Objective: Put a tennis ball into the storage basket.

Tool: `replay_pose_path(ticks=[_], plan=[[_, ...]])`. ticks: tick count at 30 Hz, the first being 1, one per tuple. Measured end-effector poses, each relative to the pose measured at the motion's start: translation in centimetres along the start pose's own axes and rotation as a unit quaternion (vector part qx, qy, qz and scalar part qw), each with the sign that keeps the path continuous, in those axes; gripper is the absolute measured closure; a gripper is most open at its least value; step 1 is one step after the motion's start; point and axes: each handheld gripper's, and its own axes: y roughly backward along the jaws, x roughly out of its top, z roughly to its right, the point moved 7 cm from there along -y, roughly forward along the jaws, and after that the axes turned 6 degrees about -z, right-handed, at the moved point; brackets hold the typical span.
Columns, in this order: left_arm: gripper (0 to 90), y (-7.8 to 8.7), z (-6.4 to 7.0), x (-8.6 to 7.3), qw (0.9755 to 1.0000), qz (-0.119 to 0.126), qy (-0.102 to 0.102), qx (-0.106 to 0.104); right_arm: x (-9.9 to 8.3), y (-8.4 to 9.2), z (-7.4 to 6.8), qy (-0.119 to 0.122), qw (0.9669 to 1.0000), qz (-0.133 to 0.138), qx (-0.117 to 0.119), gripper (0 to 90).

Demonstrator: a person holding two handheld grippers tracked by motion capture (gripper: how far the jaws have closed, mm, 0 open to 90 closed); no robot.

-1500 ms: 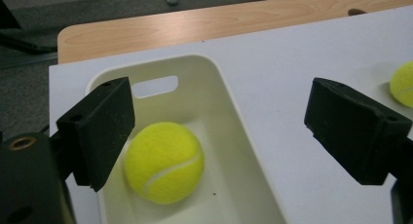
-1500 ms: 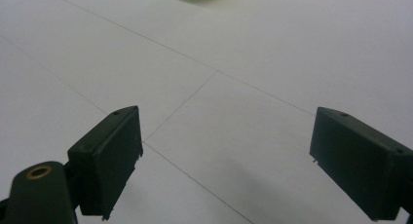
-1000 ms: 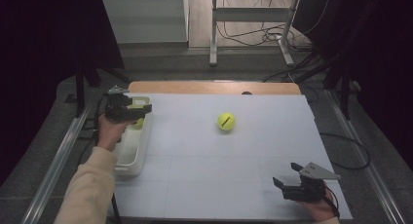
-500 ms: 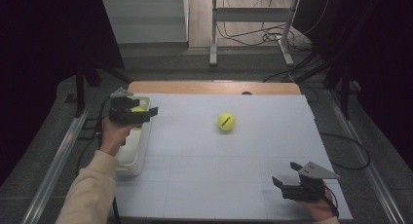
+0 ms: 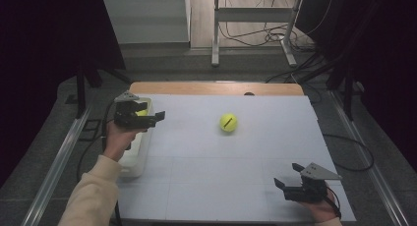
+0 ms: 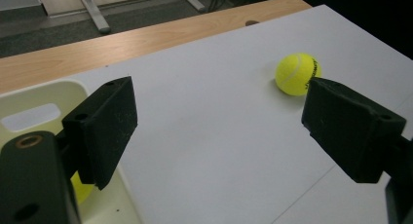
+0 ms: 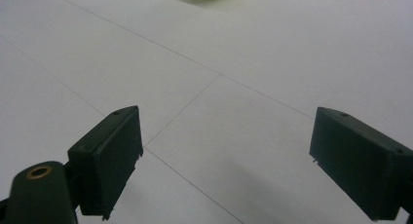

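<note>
A yellow tennis ball [image 5: 228, 123] lies on the white table [image 5: 206, 177], a little behind its middle. My left gripper [image 5: 153, 118] hovers open over the far end of a white bin [image 5: 134, 152] at the table's left edge, jaws pointing right toward the ball. In the left gripper view the ball [image 6: 297, 73] sits just beyond the right jaw, and my left gripper [image 6: 219, 121] holds nothing. A second yellow ball [image 6: 83, 187] lies inside the bin [image 6: 44, 112]. My right gripper [image 5: 286, 179] rests open and empty near the front right corner; its own view has my right gripper [image 7: 226, 156] over bare table.
A wooden strip [image 5: 216, 87] runs along the table's far edge. Behind it stand metal table legs [image 5: 215, 34] and loose cables [image 5: 251, 37] on the floor. A metal rail [image 5: 59, 162] borders the left side.
My left gripper has shifted slightly to the right above the bin. The right gripper and the ball on the table have stayed put.
</note>
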Motion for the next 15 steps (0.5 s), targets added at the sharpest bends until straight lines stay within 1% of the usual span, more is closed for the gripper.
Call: replay_pose_path(ticks=[10, 11, 15], plan=[[13.4, -0.8, 1.9, 0.1, 0.9996, -0.008, -0.017, -0.021, 0.0, -0.1, 0.0, 0.0, 1.0, 0.0, 0.0, 12.4], [13.4, -0.8, 1.9, 0.1, 0.9996, -0.008, -0.017, -0.021, 0.0, -0.1, 0.0, 0.0, 1.0, 0.0, -0.001, 12.4], [13.4, -1.1, 2.8, 0.2, 0.9992, -0.009, -0.024, -0.032, 0.0, -0.1, 0.0, 0.0, 1.0, -0.002, -0.001, 12.5]])
